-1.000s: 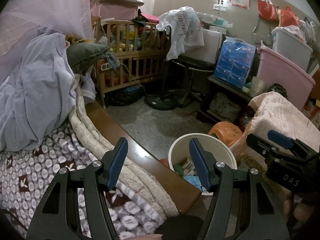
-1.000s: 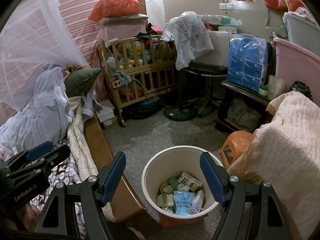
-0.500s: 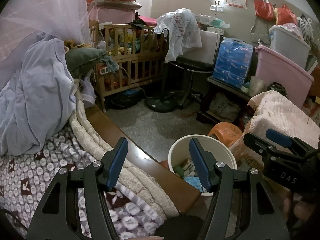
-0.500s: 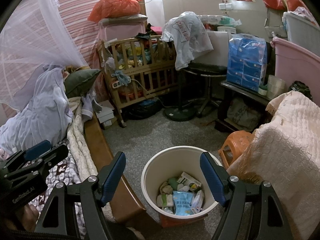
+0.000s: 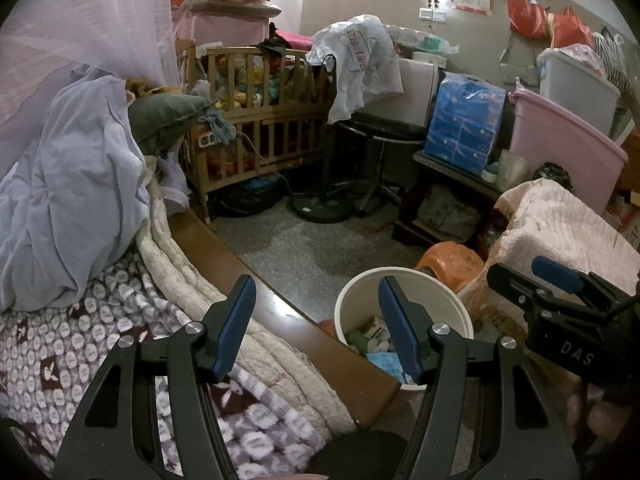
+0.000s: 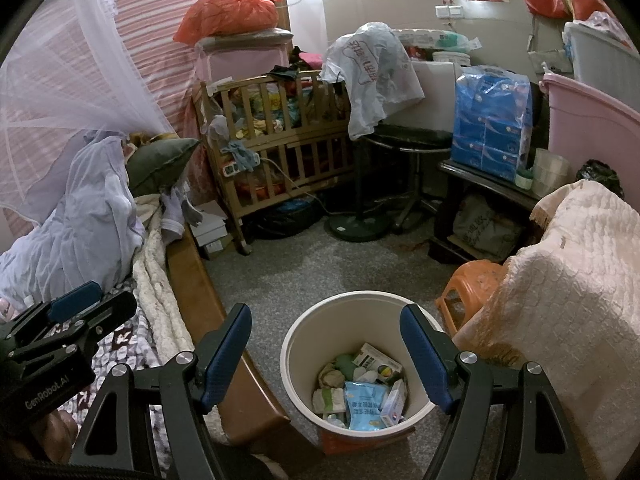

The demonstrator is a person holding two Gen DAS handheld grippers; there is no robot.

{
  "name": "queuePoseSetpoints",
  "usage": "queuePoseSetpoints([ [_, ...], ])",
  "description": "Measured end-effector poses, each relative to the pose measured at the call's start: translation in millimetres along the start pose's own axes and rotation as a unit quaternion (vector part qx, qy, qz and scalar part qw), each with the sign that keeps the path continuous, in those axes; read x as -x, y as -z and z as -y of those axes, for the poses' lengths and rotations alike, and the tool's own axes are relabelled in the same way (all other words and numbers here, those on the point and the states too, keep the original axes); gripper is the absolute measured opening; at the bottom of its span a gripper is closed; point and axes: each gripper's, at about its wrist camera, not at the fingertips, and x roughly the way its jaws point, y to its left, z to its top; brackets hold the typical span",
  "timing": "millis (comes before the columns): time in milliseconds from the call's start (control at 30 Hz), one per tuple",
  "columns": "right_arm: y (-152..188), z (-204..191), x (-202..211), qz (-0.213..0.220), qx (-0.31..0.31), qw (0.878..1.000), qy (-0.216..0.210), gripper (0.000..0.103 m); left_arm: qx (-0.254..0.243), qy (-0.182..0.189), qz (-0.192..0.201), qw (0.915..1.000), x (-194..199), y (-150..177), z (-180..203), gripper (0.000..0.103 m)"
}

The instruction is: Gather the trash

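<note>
Cream plastic forms the round trash bucket (image 6: 362, 364), which is stood on the speckled grey floor (image 6: 304, 268) between the wooden bed edge (image 6: 196, 292) and an orange plastic stool (image 6: 470, 284). It is filled at the bottom with crumpled wrappers, a small printed carton (image 6: 378, 362) and a blue foil packet (image 6: 364, 402). The right gripper (image 6: 326, 360) is held spread wide and empty above the bucket. The left gripper (image 5: 318, 328) is likewise parted and empty, over the quilted cream blanket (image 5: 256, 344) and bed edge.
</note>
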Motion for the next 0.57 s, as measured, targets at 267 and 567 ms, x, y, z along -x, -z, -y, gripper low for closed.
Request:
queuePoseSetpoints([
  [267, 1.3, 2.3, 1.2, -0.002, 0.0, 1.0, 0.0, 0.075, 0.001, 0.009, -0.007, 0.9999, -3.1, 3.3, -4.8, 0.063],
  [567, 9.9, 3.7, 1.6, -0.009, 0.009, 1.0, -0.005, 0.075, 0.015, 0.005, -0.001, 0.9999, -0.7, 7.3, -25.1, 0.063],
])
